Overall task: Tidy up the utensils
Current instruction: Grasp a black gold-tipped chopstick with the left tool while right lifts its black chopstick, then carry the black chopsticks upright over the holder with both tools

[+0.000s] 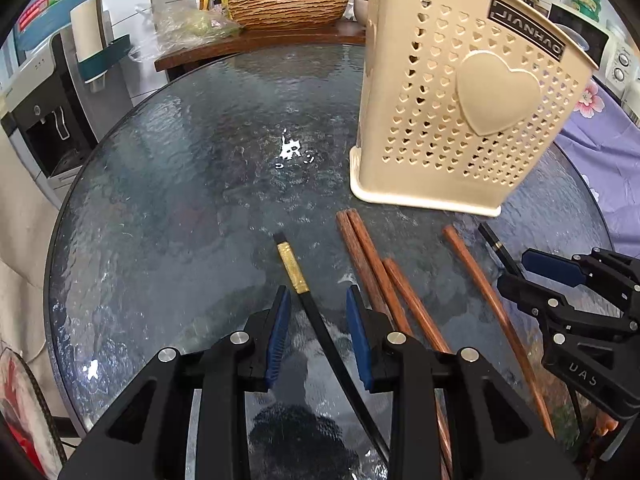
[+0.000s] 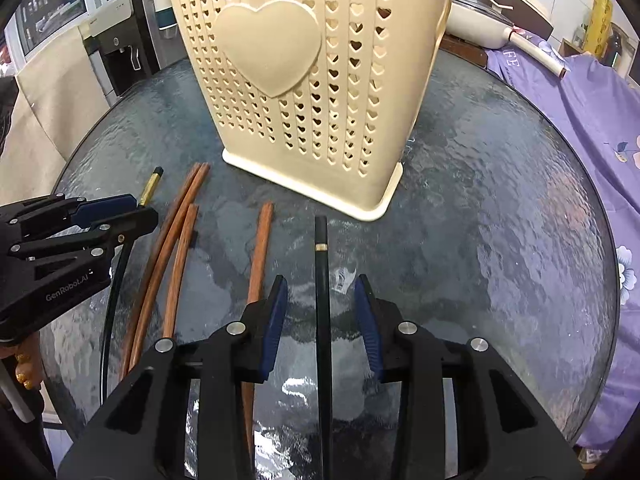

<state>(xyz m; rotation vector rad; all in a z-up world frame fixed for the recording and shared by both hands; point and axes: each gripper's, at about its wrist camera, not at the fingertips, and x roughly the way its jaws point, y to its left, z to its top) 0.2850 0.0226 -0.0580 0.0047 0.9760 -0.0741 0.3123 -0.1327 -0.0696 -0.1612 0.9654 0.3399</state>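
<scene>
Six chopsticks lie on the desk (image 1: 180, 168) before one holder (image 1: 464, 100): four brown (image 2: 256, 264), two black. Left tongs (image 1: 318, 300) straddle the gold-banded black one (image 1: 294, 266), right tongs (image 2: 320, 292) the other (image 2: 322, 280), both spread, not pinching. Only the left view shows the wooden basin (image 1: 288, 6).

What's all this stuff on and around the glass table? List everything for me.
Utensil holder: one, cream with heart-shaped holes, standing at the back of the table.
Brown chopsticks: four, reddish wood, lying in front of the holder.
Black chopsticks: two; the gold-banded one between the left fingers, the other between the right fingers.
Table: one, round, dark textured glass.
Woven basket: one, brown, on the wooden counter behind.
Cloth: one, purple floral, right of the table.
Water dispenser: one, white and black, far left.
Left gripper: black, blue pads, apart around its chopstick.
Right gripper: same, apart around its chopstick.
</scene>
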